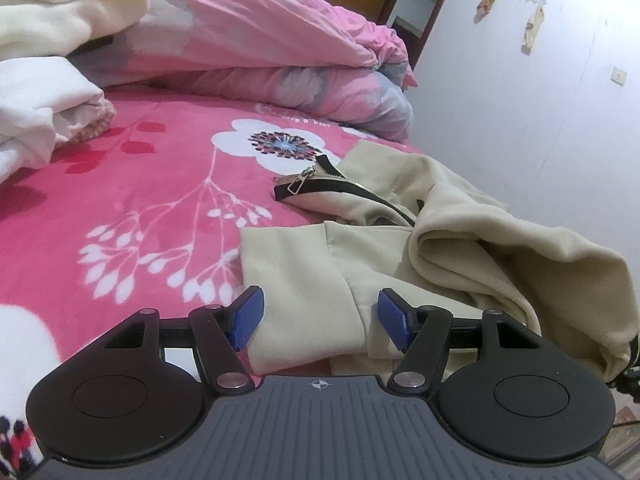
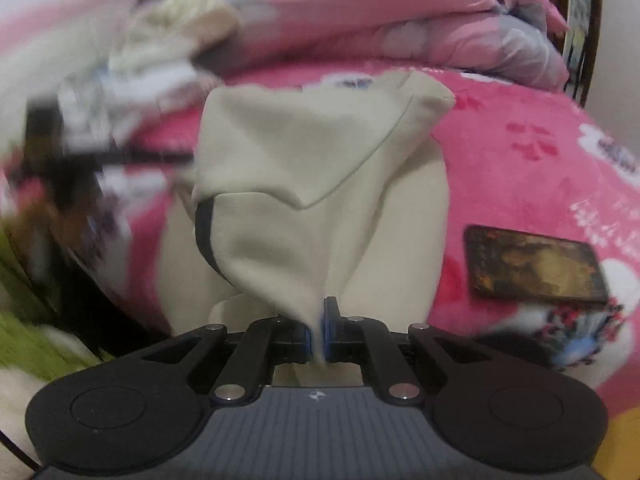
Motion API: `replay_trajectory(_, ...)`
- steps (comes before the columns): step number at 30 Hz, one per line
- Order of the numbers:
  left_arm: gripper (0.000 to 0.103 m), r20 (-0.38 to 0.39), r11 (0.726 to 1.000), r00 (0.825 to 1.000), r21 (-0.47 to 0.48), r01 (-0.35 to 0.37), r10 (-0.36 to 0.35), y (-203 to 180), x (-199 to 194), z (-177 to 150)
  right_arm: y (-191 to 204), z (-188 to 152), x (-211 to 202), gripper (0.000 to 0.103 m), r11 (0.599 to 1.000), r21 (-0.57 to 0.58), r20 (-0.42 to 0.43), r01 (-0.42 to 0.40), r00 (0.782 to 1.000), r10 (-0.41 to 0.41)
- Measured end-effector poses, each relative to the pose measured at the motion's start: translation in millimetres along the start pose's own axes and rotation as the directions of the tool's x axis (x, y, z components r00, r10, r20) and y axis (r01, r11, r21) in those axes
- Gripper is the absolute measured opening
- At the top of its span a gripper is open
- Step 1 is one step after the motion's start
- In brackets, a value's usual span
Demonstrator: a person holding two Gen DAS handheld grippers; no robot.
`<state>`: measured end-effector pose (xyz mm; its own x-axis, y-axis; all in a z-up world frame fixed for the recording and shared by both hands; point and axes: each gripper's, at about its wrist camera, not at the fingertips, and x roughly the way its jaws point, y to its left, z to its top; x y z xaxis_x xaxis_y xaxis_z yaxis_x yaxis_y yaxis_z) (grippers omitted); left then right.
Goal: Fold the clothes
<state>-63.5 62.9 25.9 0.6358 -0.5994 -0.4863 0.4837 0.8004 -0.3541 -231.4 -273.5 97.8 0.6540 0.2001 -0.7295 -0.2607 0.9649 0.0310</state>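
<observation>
Right tool [image 2: 318, 330] pinches the cream jacket [image 2: 304, 168]; left tool [image 1: 320, 320] straddles its hem.

Left gripper [image 1: 320, 318] wide open, blue pads [image 1: 246, 320] spread above the near hem of the cream fleece zip-up jacket [image 1: 400, 248], not touching it. Jacket is crumpled along the right edge of the bed, on the pink plush floral bedspread [image 1: 140, 184]; its black zipper with metal pull [image 1: 298, 185] faces the bed's middle. Pink-and-grey folded quilt [image 1: 280, 64] at the far edge, white folded cloth [image 1: 44, 108] at the left edge, pale yellow fleece [image 1: 68, 8] in the far-left corner.
</observation>
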Motion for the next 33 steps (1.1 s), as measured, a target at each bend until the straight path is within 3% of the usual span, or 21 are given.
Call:
replay_trajectory(2, 0.063, -0.005, 1.0, 1.0, 0.01, 0.0, 0.0, -2, 3, 2, 1, 0, -10, 0.012, 1.0, -0.005, 0.019, 0.021, 1.0, -0.021)
replay_trajectory(4, 0.063, -0.001, 1.0, 1.0, 0.027, 0.001, -0.001, -4, 4, 3, -3, 3, -28, 0.025, 1.0, 0.008, 0.064, 0.025, 0.998, -0.026)
replay_trajectory(5, 0.063, 0.001, 0.999, 1.0, 0.035, 0.002, -0.002, -5, 4, 3, -6, 5, -38, 0.039, 0.999, 0.01, 0.091, 0.031, 0.995, -0.032)
replay_trajectory(6, 0.064, 0.005, 0.999, 1.0, 0.043, 0.002, -0.003, -6, 3, 4, -8, 6, -48, 0.047, 0.999, 0.011, 0.118, 0.037, 0.992, -0.038)
replay_trajectory(10, 0.064, 0.011, 0.999, 1.0, 0.054, -0.007, 0.006, -8, 3, 3, -11, 23, -77, 0.05, 0.999, -0.006, 0.227, 0.05, 0.973, -0.047)
replay_trajectory(12, 0.064, 0.002, 0.999, 1.0, 0.041, -0.007, 0.007, -7, 0, 2, -7, 37, -73, 0.067, 0.999, -0.037, 0.273, 0.025, 0.962, -0.014)
replay_trajectory(17, 0.069, -0.022, 1.0, 1.0, 0.009, 0.004, -0.003, -3, -19, -4, 3, 74, -62, 0.083, 0.993, -0.117, 0.379, -0.03, 0.922, 0.073)
replay_trajectory(20, 0.077, -0.042, 1.0, 0.999, 0.019, 0.016, -0.015, -5, -31, -12, 2, 102, -35, 0.092, 0.984, -0.175, 0.385, -0.012, 0.919, 0.079)
replay_trajectory(23, 0.089, -0.063, 0.998, 0.997, 0.048, 0.036, -0.033, -12, -37, -22, -19, 135, 1, 0.099, 0.992, -0.121, 0.341, -0.037, 0.937, 0.077)
replay_trajectory(25, 0.097, -0.075, 0.997, 0.996, 0.056, 0.057, -0.053, -17, -35, -29, -47, 155, 29, 0.1, 1.0, 0.013, 0.271, -0.029, 0.962, 0.024)
replay_trajectory(29, 0.097, -0.103, 0.995, 0.991, 0.041, 0.086, -0.081, -23, -20, -40, -102, 178, 76, 0.099, 0.968, 0.249, 0.114, -0.021, 0.993, -0.007)
replay_trajectory(33, 0.091, -0.095, 0.997, 0.992, 0.002, 0.08, -0.08, -22, -2, -40, -141, 188, 116, 0.099, 0.908, 0.419, -0.011, 0.011, 1.0, -0.007)
